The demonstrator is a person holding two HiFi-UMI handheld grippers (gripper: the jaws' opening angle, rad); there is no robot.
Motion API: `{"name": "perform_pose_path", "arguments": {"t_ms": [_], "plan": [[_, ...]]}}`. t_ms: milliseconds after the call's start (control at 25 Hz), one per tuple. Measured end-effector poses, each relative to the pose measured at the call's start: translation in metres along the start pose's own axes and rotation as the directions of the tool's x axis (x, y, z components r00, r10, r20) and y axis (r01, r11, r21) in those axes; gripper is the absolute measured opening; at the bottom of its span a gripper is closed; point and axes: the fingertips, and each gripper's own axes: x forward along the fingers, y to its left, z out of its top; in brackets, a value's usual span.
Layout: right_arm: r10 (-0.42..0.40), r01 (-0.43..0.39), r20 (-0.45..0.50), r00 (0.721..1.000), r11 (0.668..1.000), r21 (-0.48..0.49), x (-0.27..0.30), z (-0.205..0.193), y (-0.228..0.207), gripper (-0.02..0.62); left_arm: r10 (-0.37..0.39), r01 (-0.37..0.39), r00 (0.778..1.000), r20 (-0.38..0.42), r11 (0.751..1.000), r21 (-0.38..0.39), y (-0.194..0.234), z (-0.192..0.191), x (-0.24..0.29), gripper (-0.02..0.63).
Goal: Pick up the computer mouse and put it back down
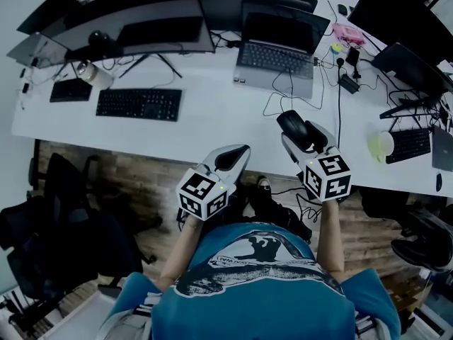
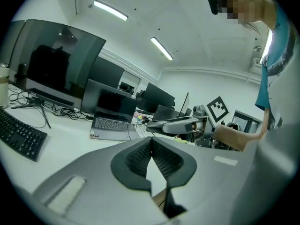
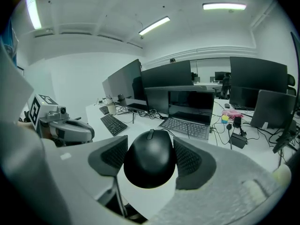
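Head view, left tongs: my left gripper [image 1: 228, 160] hung off the near edge of the desk [image 1: 212, 122], over the floor.
Left tongs, state: jaws pressed together with nothing between them, as seen in the left gripper view [image 2: 151, 146].
Right tongs: my right gripper [image 1: 301, 134] sat over the desk's near edge, well apart from the left.
Right tongs, state: pinching the computer mouse [image 3: 150, 159] by its two flanks, one ribbed pad on each side.
Mouse, location: between the right jaws [image 1: 292, 128], nose pointing away from me. I judged it clear of the desk top but could not be certain.
Mouse, handling: judged light, with a rigid shell. The smooth domed back looked slippery, so it could slide forward out of a loose squeeze.
Mouse, best hold: the flat sides at mid-length, where I had it, rather than the rounded top or the wheel.
Surroundings, left: black keyboard [image 1: 139, 104] under the monitors [image 1: 134, 20], well apart from the mouse.
Surroundings, centre: open laptop [image 1: 277, 52], with loose cables [image 1: 283, 98] just beyond the mouse. I judged these the likeliest snag on setting it down.
Surroundings, right: pale cup [image 1: 381, 146] near a second keyboard, clear of my path.
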Motion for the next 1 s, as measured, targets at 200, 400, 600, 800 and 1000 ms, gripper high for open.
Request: {"name": "perform_pose_path", "arguments": {"t_ms": [200, 400, 600, 800, 1000], "plan": [[-0.025, 0.025, -0.023, 0.999, 1.0, 0.009, 0.004, -0.014, -0.031, 0.302, -0.004, 0.004, 1.0, 0.005, 1.0, 0.026, -0.005, 0.011, 0.018, 0.012], [-0.076, 0.077, -0.042, 0.996, 0.997, 0.02, 0.008, -0.03, -0.076, 0.302, -0.001, 0.001, 1.0, 0.005, 0.999, 0.037, -0.009, 0.017, 0.035, 0.012], [-0.116, 0.122, -0.07, 0.991, 0.99, 0.076, 0.025, -0.054, -0.122, 0.302, 0.01, -0.009, 1.0, -0.011, 0.999, 0.039, -0.011, 0.017, 0.046, 0.012], [-0.135, 0.149, -0.127, 0.983, 0.983, 0.109, 0.052, -0.083, -0.155, 0.302, 0.025, -0.024, 1.0, -0.016, 0.999, 0.038, -0.008, 0.02, 0.057, 0.012], [-0.148, 0.171, -0.207, 0.967, 0.981, 0.096, 0.078, -0.113, -0.176, 0.302, 0.033, -0.032, 0.999, -0.025, 0.999, 0.044, -0.006, 0.024, 0.062, 0.012]]}}
